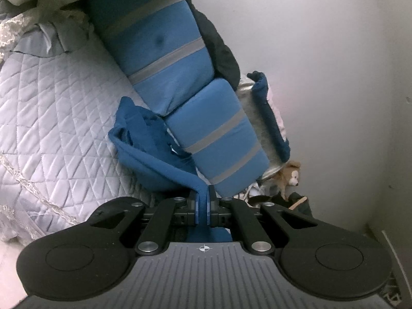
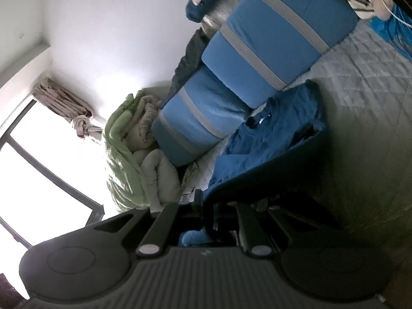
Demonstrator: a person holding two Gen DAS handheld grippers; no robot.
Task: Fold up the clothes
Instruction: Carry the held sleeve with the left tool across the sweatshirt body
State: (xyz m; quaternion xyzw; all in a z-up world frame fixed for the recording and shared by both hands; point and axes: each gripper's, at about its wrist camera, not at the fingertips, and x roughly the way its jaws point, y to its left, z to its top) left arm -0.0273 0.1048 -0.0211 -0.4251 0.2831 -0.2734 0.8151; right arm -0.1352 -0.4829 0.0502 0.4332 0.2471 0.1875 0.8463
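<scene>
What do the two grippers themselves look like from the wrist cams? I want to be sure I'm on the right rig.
Both match: the left gripper and right gripper are matte black, with two angled link bars on silver pivot bolts, round black discs at either side and a ribbed grey plate with a small crosshair mark. No cables, hands or sleeves show.

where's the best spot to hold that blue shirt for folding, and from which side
Grip the blue shirt along its bottom hem edge, one corner per gripper, coming in from the open quilt side, away from the striped cushions. The hem is a thick, firm band. Left gripper and right gripper are both shut on it, so the cloth hangs spread between them.
</scene>
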